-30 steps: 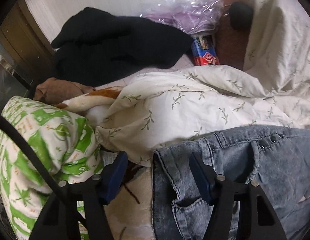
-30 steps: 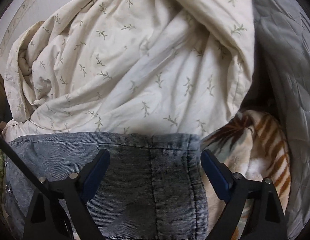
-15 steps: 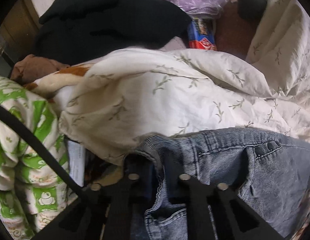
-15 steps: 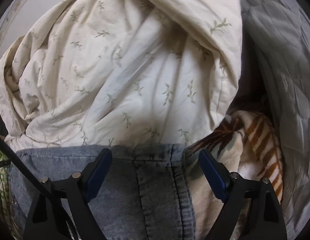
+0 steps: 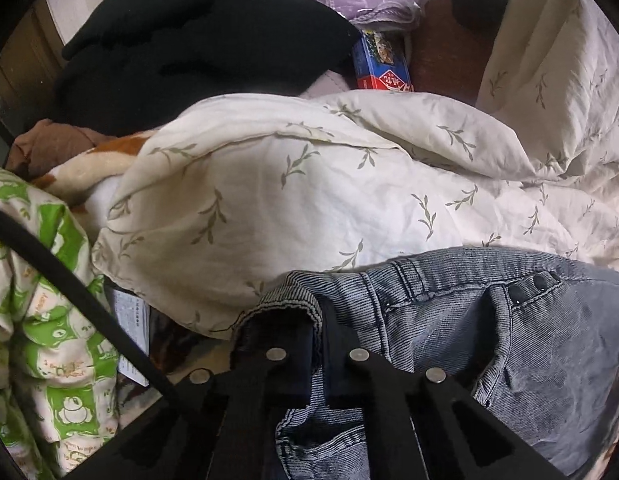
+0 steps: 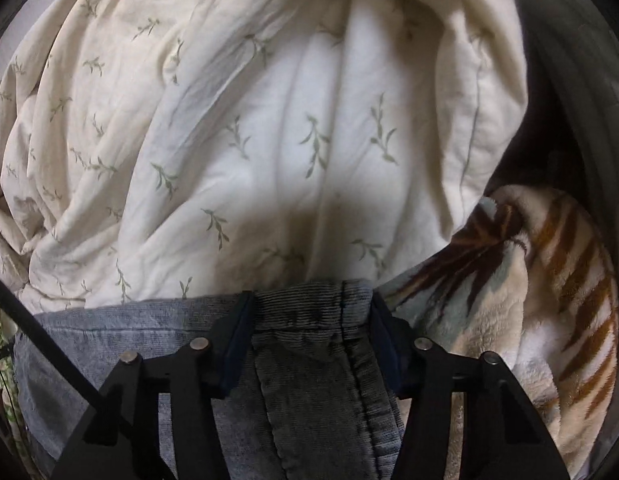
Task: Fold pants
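Left tongs (image 5: 315, 320) clenched on jeans (image 5: 509, 340) waistband corner; right tongs (image 6: 309, 320) half-closed around the hem, grip unclear. Denim heavy, floppy; hold thick seams.

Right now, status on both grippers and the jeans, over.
Left gripper shut on jeans waistband corner. Right gripper jaws straddling the jeans edge, not fully closed. Leaf-print duvet bunched right behind.
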The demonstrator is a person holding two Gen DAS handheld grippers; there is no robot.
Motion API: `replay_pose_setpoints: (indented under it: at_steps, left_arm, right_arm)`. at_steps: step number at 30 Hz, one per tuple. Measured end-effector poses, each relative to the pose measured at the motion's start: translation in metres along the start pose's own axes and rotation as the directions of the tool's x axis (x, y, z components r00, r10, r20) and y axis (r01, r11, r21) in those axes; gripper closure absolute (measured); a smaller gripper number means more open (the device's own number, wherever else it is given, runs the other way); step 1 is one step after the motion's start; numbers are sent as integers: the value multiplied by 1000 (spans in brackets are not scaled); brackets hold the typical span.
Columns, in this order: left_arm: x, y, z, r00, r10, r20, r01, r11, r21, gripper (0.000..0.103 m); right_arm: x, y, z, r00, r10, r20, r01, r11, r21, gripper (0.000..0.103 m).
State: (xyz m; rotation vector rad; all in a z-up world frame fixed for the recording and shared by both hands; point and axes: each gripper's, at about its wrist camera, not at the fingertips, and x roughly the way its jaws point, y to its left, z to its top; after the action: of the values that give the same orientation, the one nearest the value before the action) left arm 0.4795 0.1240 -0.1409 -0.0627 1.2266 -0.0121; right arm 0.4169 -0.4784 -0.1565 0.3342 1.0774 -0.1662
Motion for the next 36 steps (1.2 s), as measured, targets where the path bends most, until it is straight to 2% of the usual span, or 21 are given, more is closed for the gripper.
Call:
replay_pose_setpoints:
  at_steps: [1,5,8,14,18,21,25,28,32,36]
  left_arm:
    - [1,0,0,1000,-2,4,3,1000,-10,100]
    - [-11,-5,-6,999,-14,51,13,1000,11,100]
    - [-27,-4,-19,995,-38,93,36,999,21,100]
    - [-78,-2,-31,983,-94,158,89,995,39,100]
    - [-123,1,-44,970,-143,198,134,989,57,100]
    - [-153,3,-58,958,-180,223,167,983,76,100]
    - [-196,11,-92,937,-234,258,210,971,115,100]
    - [-214,13,-121,929,-262,263,231,963,141,100]
    - [-229,19,-166,920,-297,257,258,950,174,100]
    - [-231,25,-226,918,-317,236,274,941,199,100]
  right_arm:
    - [1,-3,-1,1000,1,-1,-1,1000,9,55]
    - [-1,-11,-2,1000,4,16,-4,1000,22,76]
    - [-18,-13,-6,999,17,51,-18,1000,10,82]
    - [-67,-17,-21,989,61,133,-64,998,17,84]
    - [-102,-34,-33,978,99,183,-108,993,37,84]
    - [-143,-40,-45,966,115,229,-129,991,44,84]
    - [-191,-54,-64,955,117,271,-141,987,72,84]
    - [-210,-71,-83,956,110,272,-144,984,107,84]
    - [-230,-90,-124,959,115,261,-151,980,126,84]
    - [-233,-111,-176,970,111,216,-143,980,139,84]
